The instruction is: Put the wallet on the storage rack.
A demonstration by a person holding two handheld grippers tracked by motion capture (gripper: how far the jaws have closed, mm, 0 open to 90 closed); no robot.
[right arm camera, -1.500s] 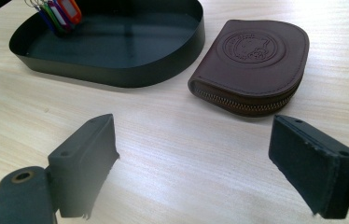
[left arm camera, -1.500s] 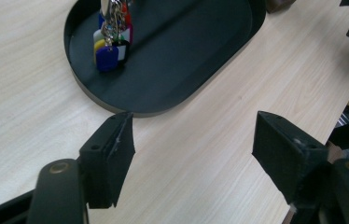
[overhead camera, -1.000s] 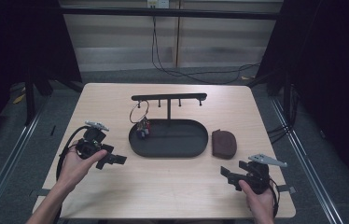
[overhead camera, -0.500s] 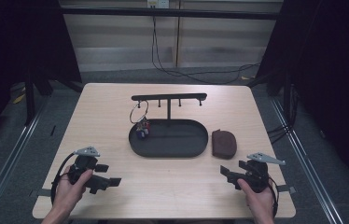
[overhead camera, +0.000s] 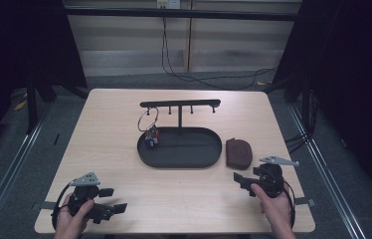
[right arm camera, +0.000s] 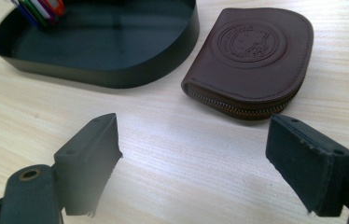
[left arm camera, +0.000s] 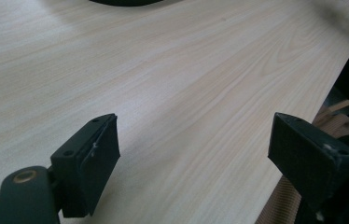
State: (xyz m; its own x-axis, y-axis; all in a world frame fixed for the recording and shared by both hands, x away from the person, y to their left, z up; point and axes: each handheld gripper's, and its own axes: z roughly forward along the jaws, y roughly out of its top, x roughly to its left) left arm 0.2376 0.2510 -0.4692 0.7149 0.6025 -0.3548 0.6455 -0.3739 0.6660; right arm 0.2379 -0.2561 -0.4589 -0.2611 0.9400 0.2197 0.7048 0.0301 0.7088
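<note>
High view: left claw (overhead camera: pixel 108 200) is held released at the tabletop's (overhead camera: pixel 184 199) near left corner | right claw (overhead camera: pixel 240 180) is held released, empty, near the right edge | brown zip pouch (overhead camera: pixel 238 152) is laid just beside the black oval tray (overhead camera: pixel 180 160) | right gripper view: pouch (right arm camera: pixel 252 60) is seen ahead of spread jaws | keys (overhead camera: pixel 150 136) are hung from the rack (overhead camera: pixel 180 104) into the tray.
</note>
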